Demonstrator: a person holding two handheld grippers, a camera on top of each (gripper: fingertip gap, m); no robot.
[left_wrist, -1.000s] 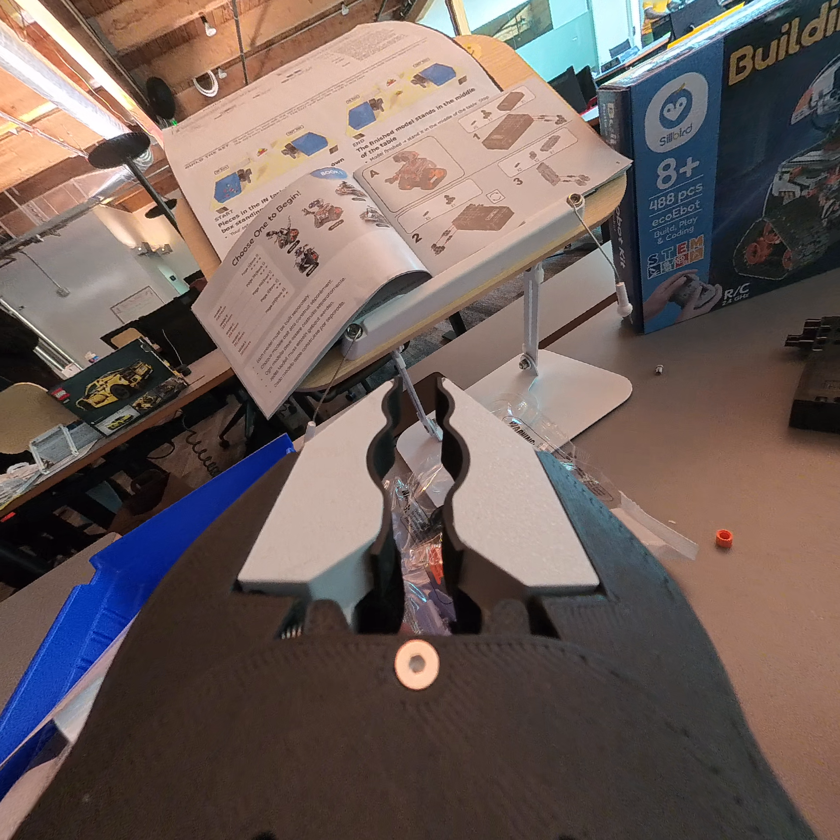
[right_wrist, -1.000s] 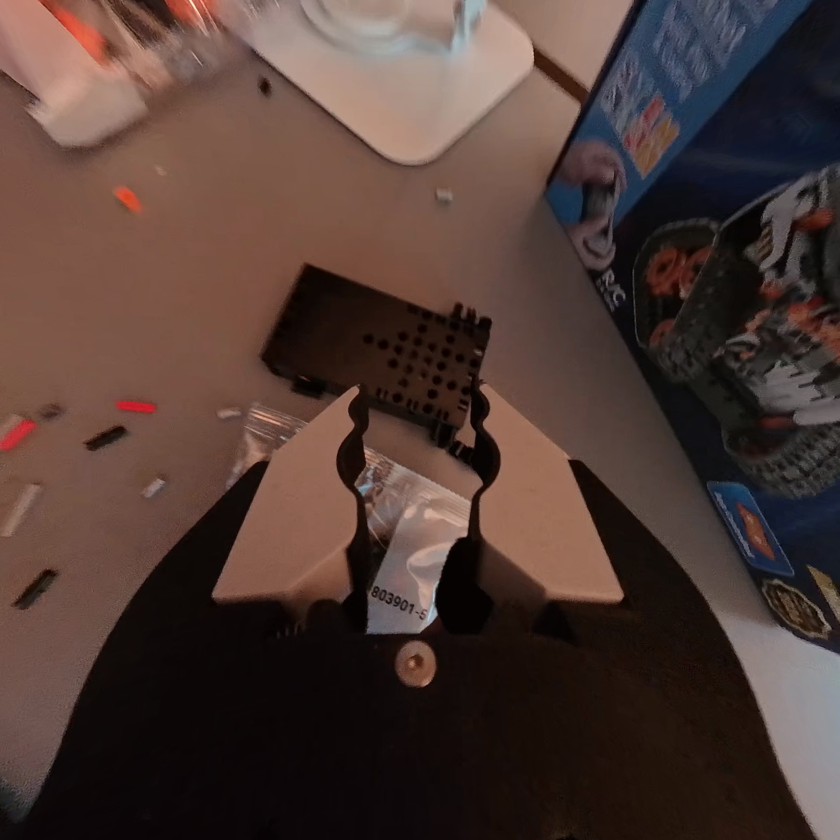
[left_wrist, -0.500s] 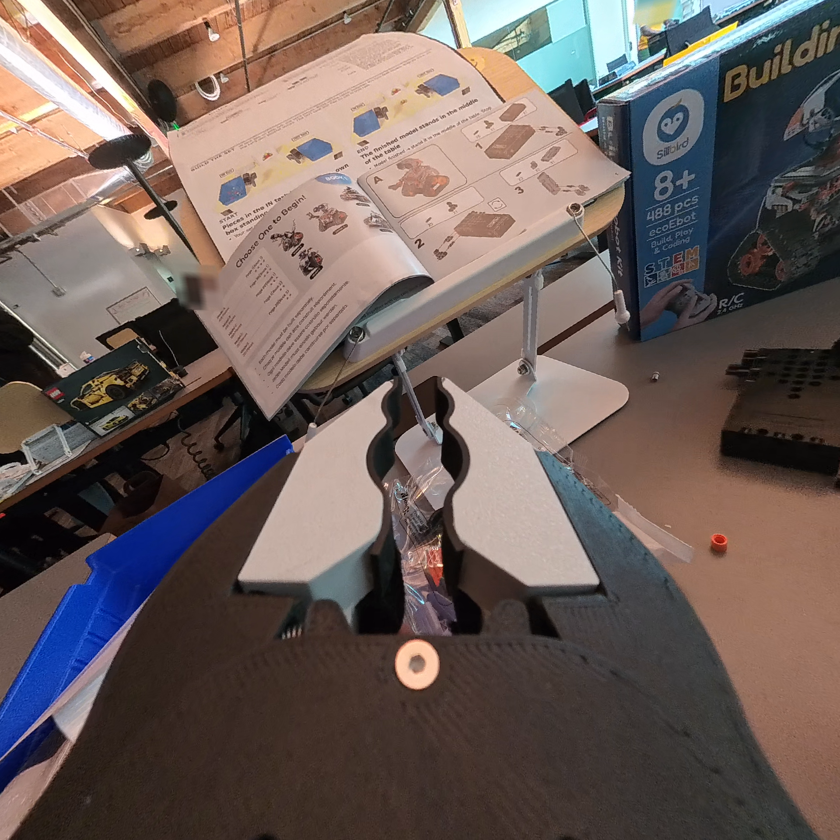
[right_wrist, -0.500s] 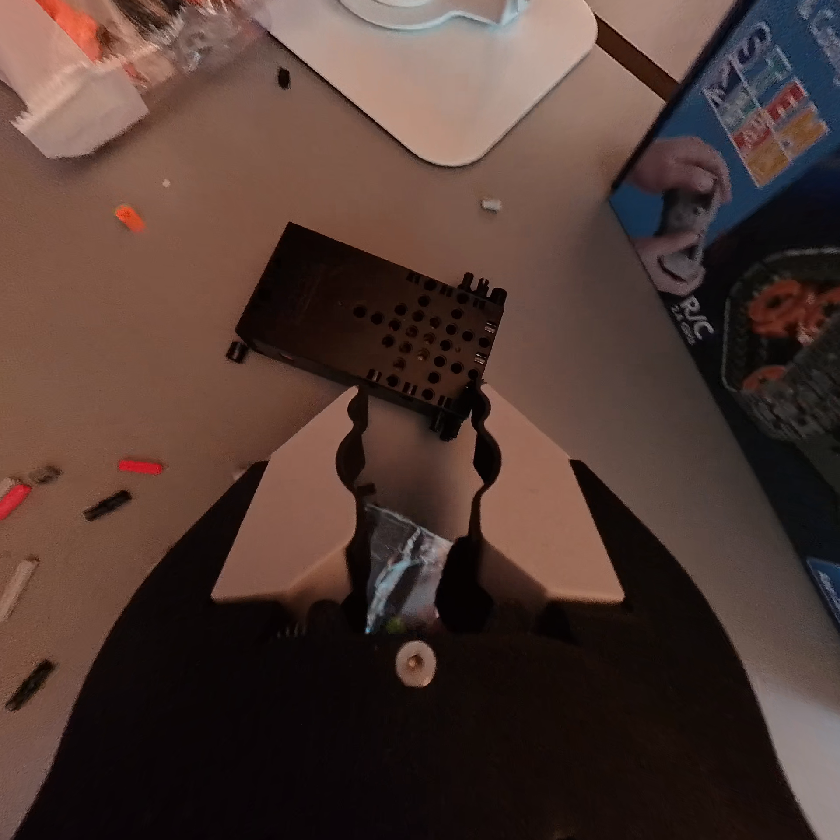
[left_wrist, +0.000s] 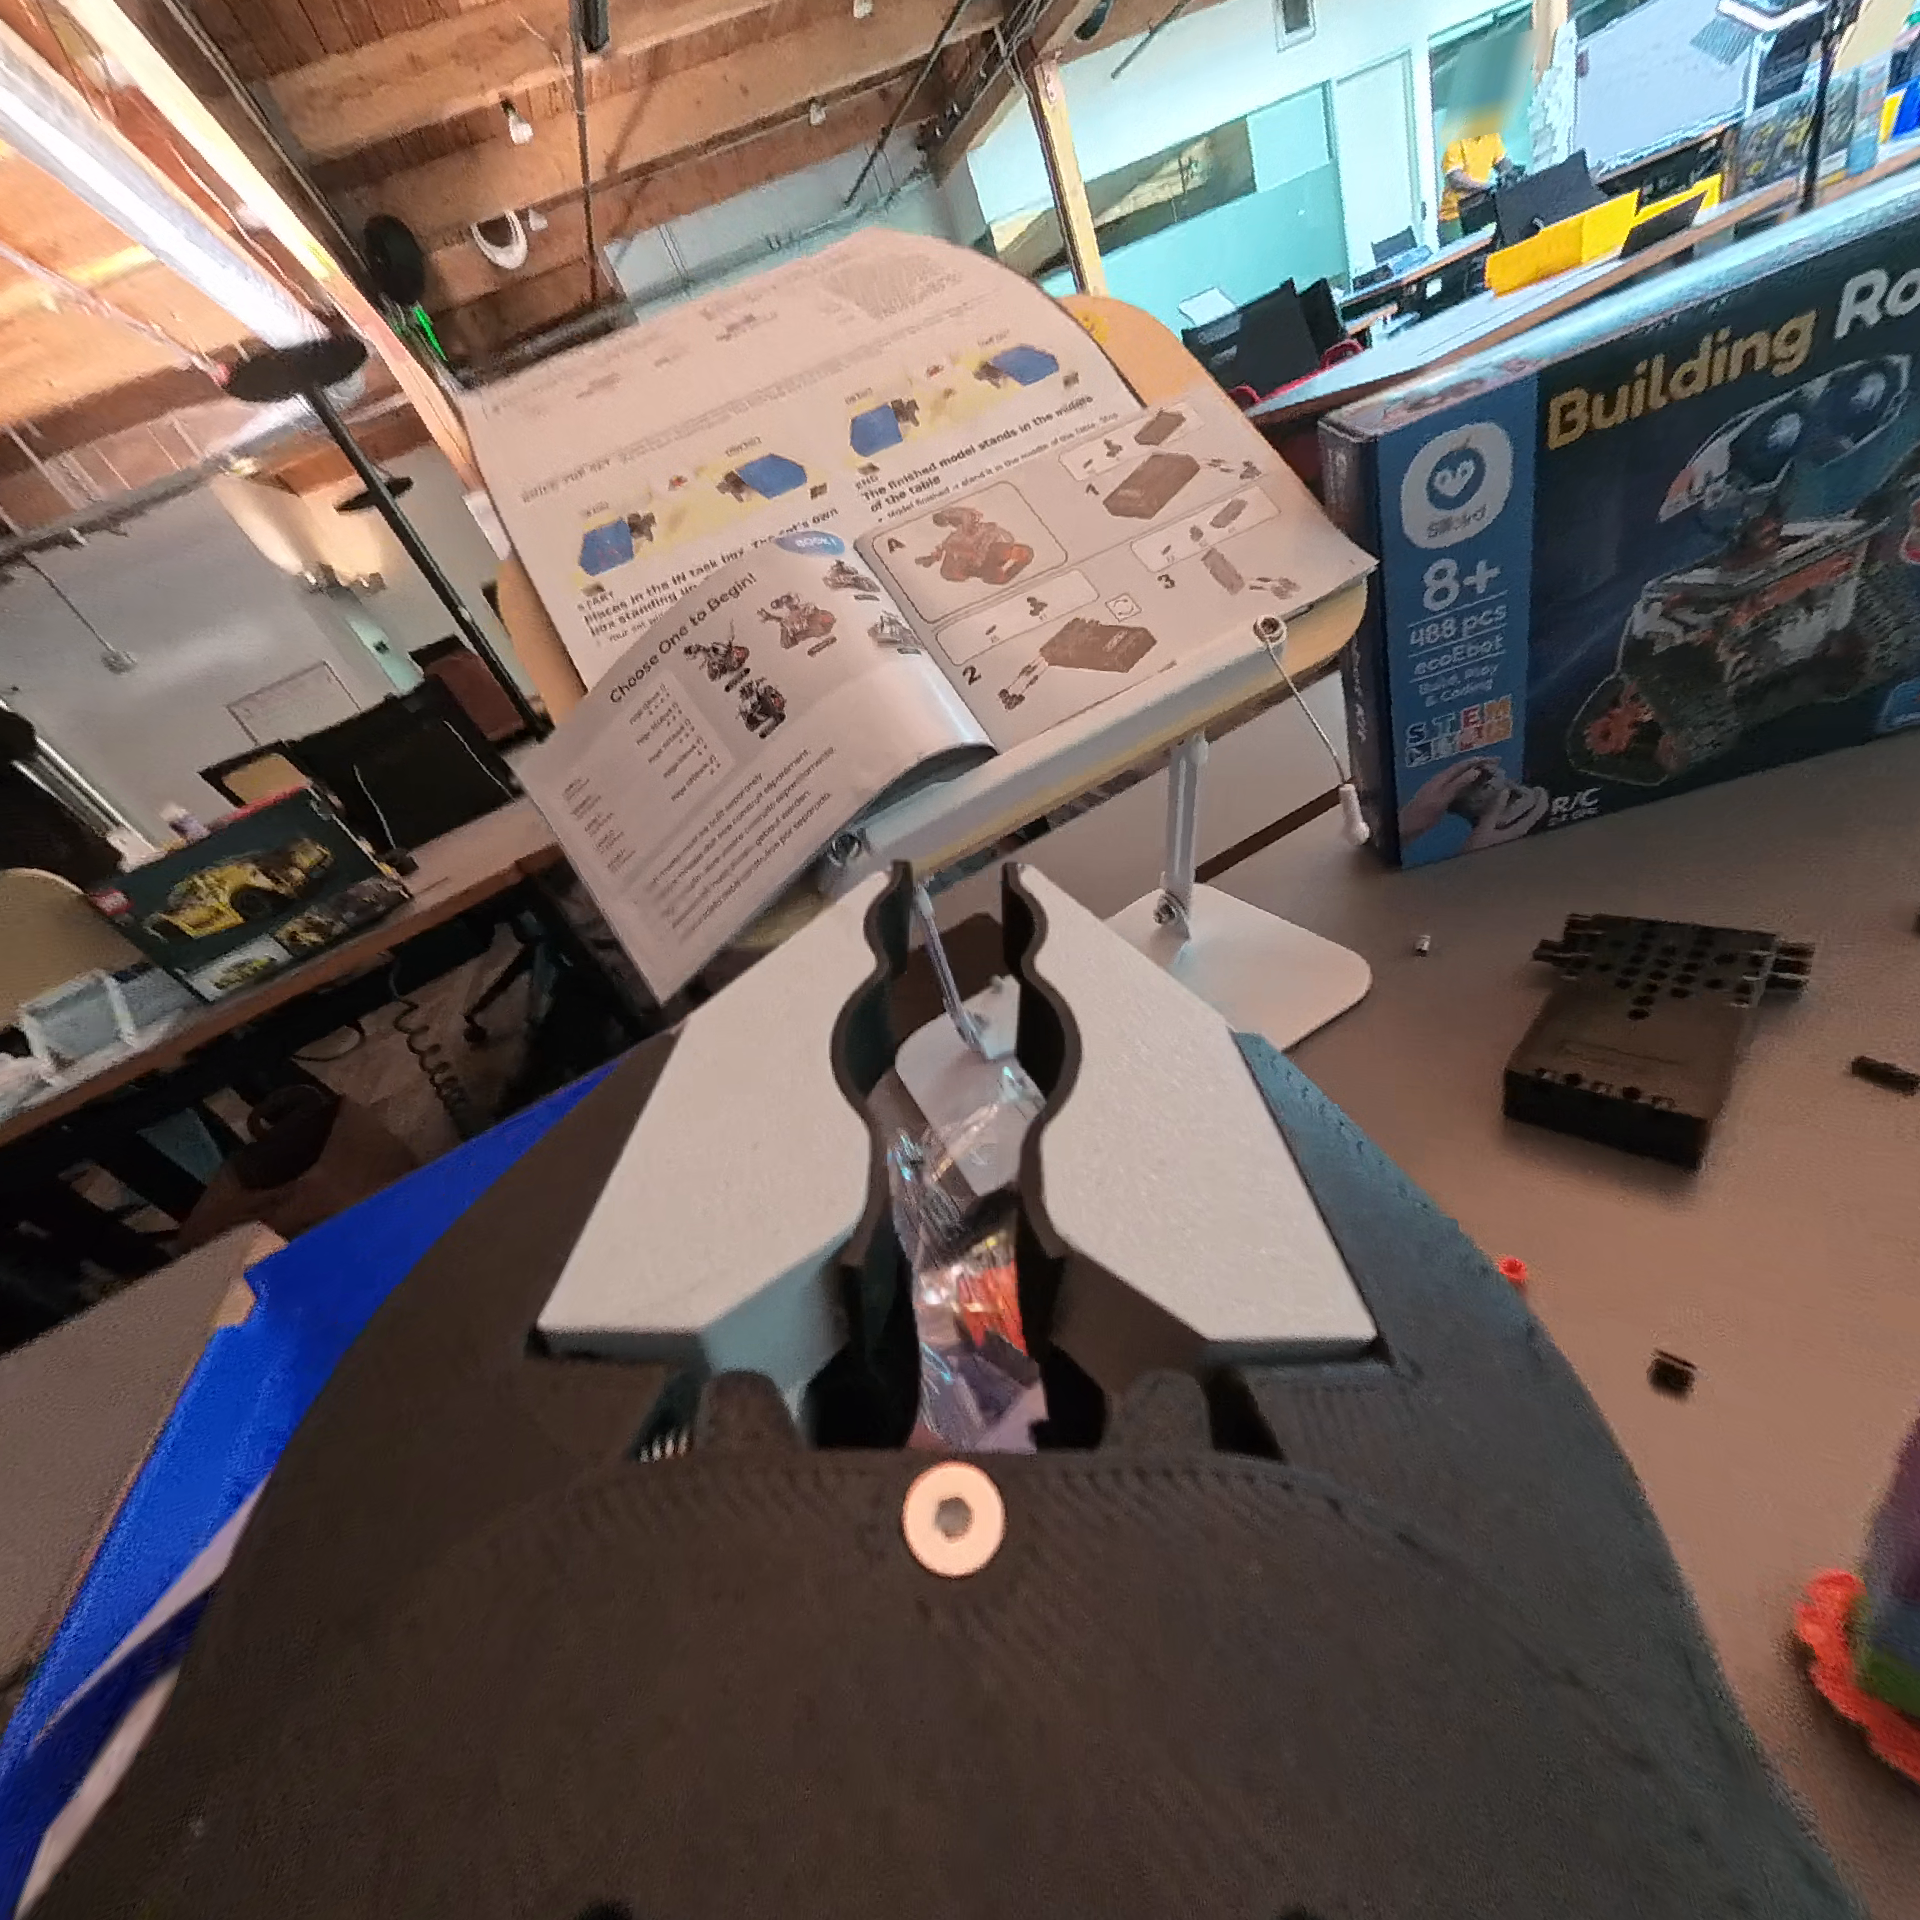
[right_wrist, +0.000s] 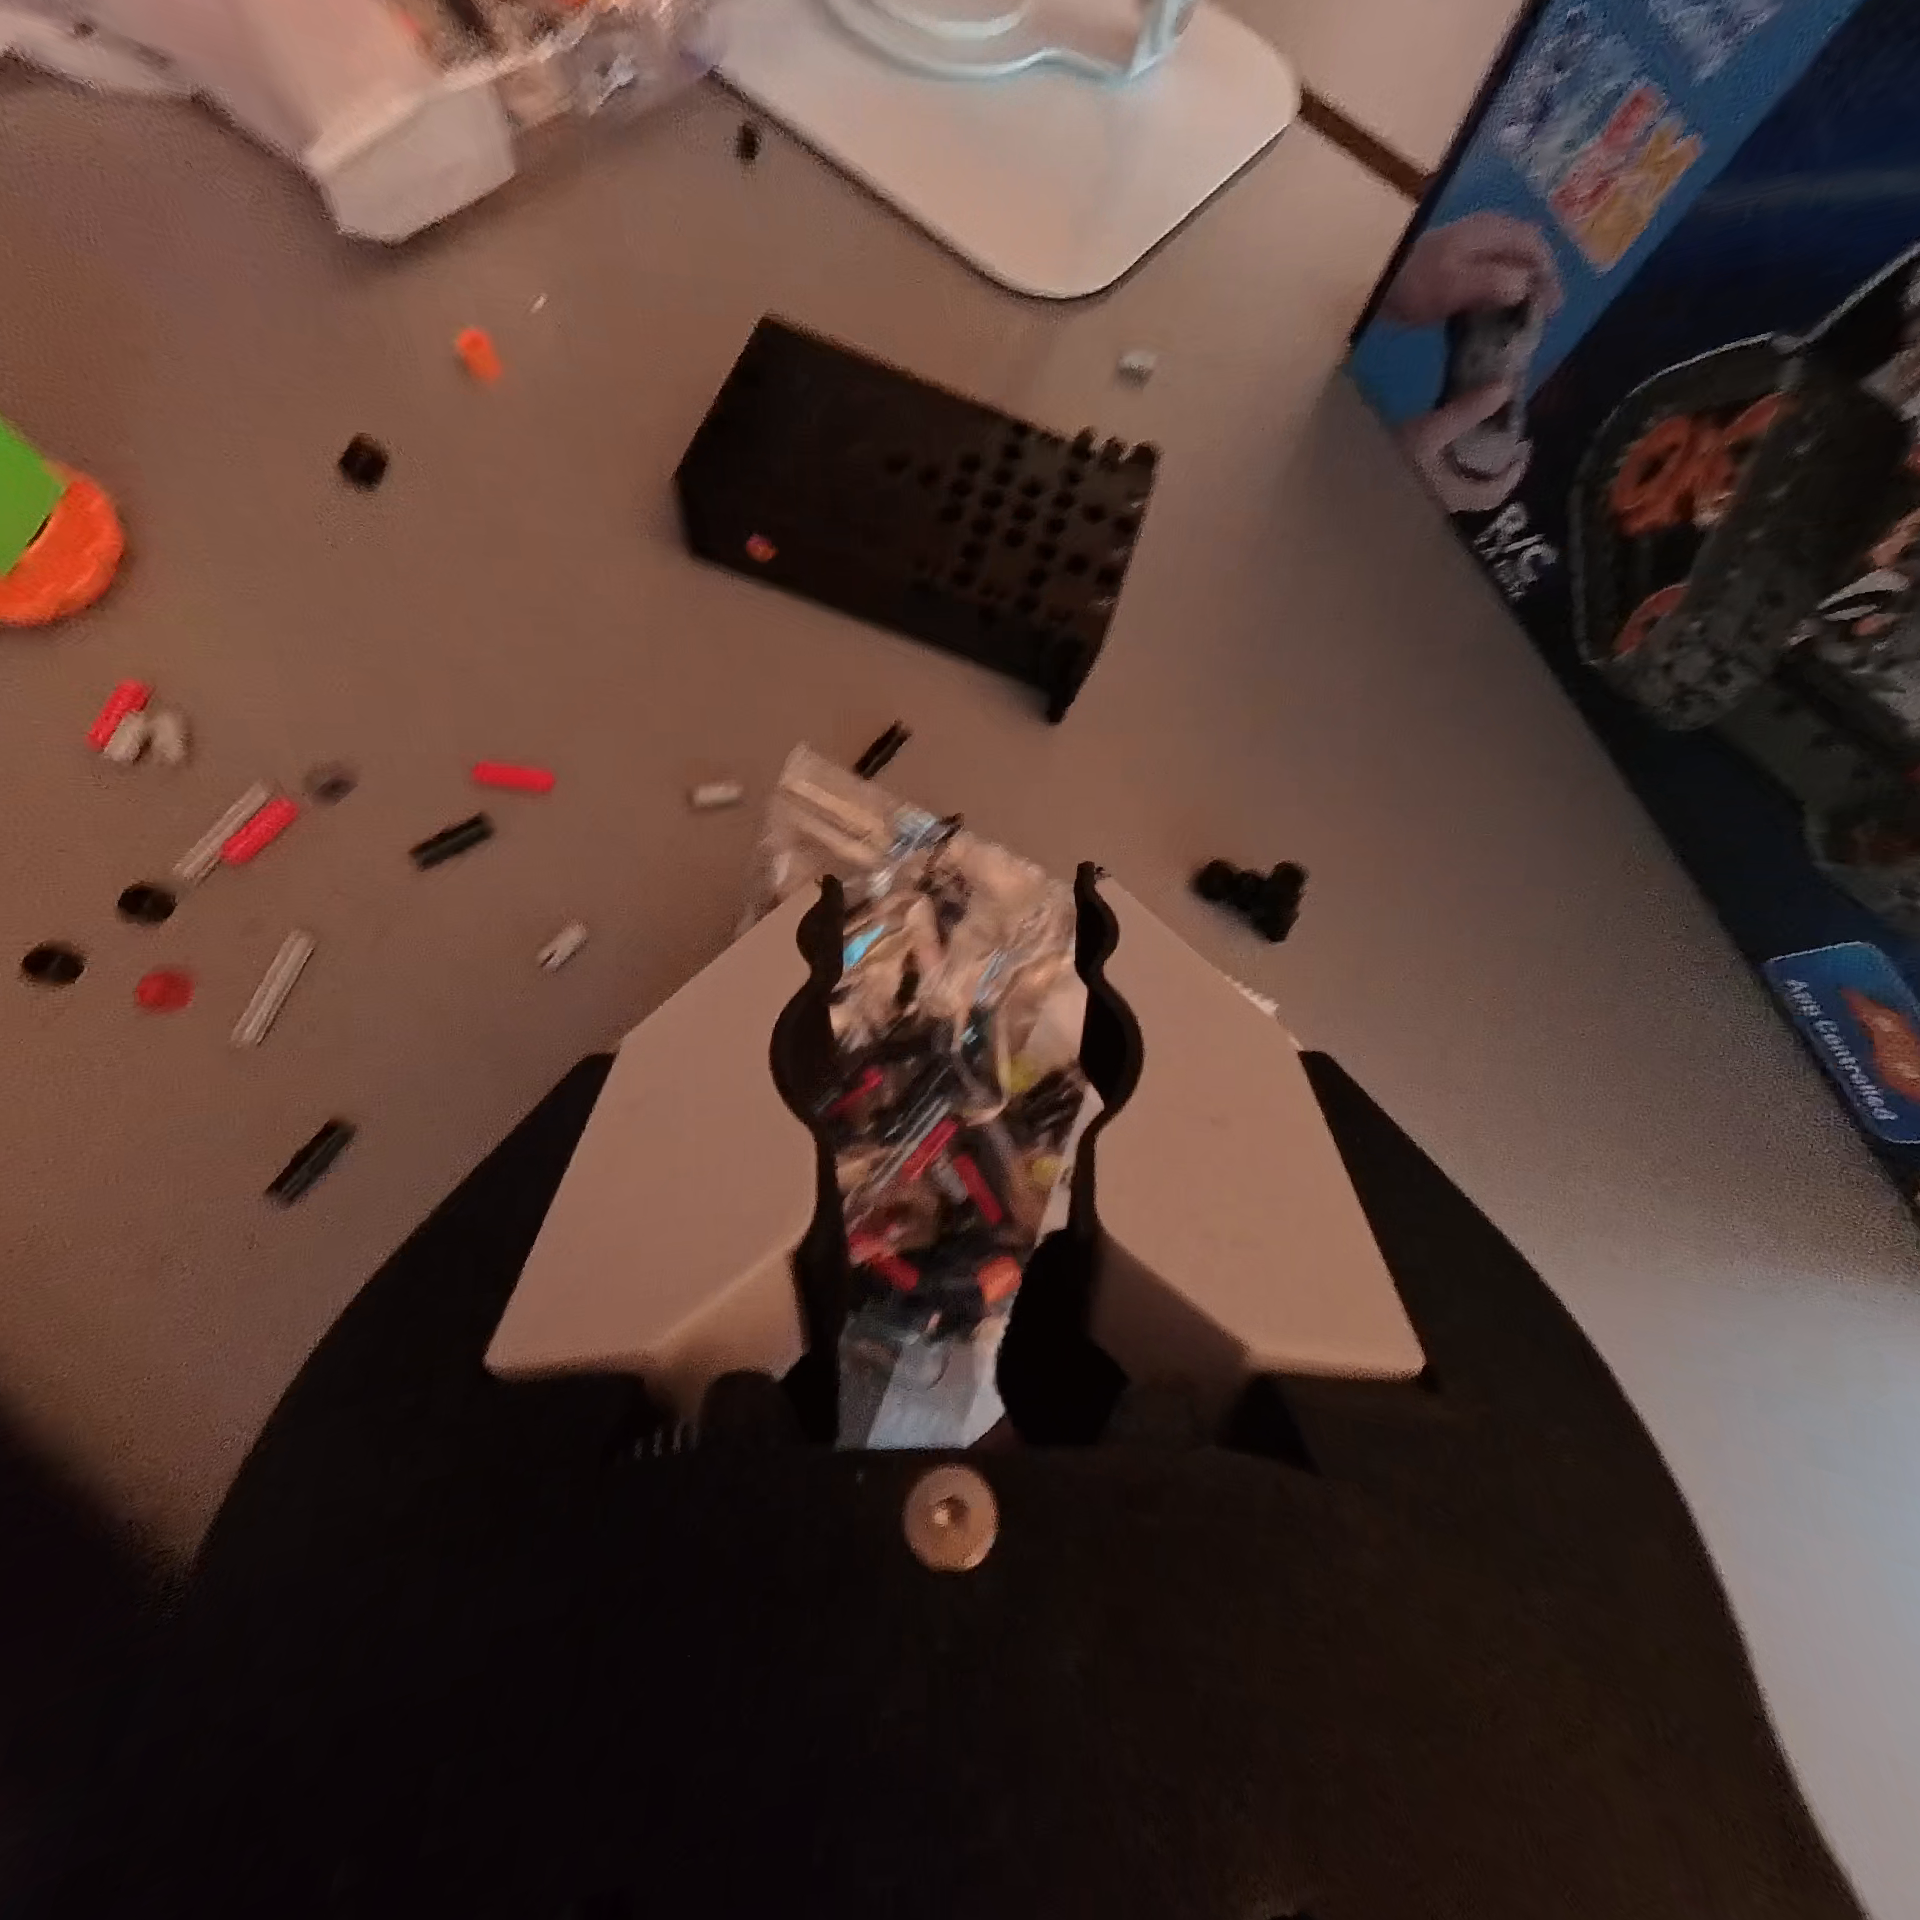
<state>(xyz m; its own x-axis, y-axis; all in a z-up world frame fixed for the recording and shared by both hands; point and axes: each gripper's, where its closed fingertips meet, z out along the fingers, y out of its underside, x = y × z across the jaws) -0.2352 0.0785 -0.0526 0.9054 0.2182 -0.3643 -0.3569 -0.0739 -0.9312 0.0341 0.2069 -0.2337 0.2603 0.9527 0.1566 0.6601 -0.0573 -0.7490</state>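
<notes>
My left gripper (left_wrist: 951, 883) is shut, with a narrow gap, on a clear plastic bag of small orange and dark parts (left_wrist: 966, 1247). It is held above the grey table in front of the white book stand's base (left_wrist: 1247, 966). My right gripper (right_wrist: 956, 883) is shut on a bulkier clear bag of red and black parts (right_wrist: 935, 1091), which fills the space between its fingers and sticks out past the tips. A black perforated block (right_wrist: 914, 520) lies on the table beyond it. The block also shows at the right in the left wrist view (left_wrist: 1631, 1049).
An open instruction booklet (left_wrist: 935, 582) rests on the stand. A big blue toy box (left_wrist: 1662, 571) (right_wrist: 1714, 520) stands along the right. A blue bin (left_wrist: 260, 1403) is at the left. Small loose parts (right_wrist: 249, 821) and an orange-and-green piece (right_wrist: 52, 551) lie to the left of the right gripper. The left gripper's tips are roughly 35 cm from the right gripper's. About 10 cm separates my right fingertips from the black perforated block (right_wrist: 914, 520). The left camera catches it too, in the left wrist view (left_wrist: 1689, 1010).
My right gripper has drawn back from the black block, and its bag now fills the gap between the fingers. My left gripper has swung right, bringing the block further into view.
</notes>
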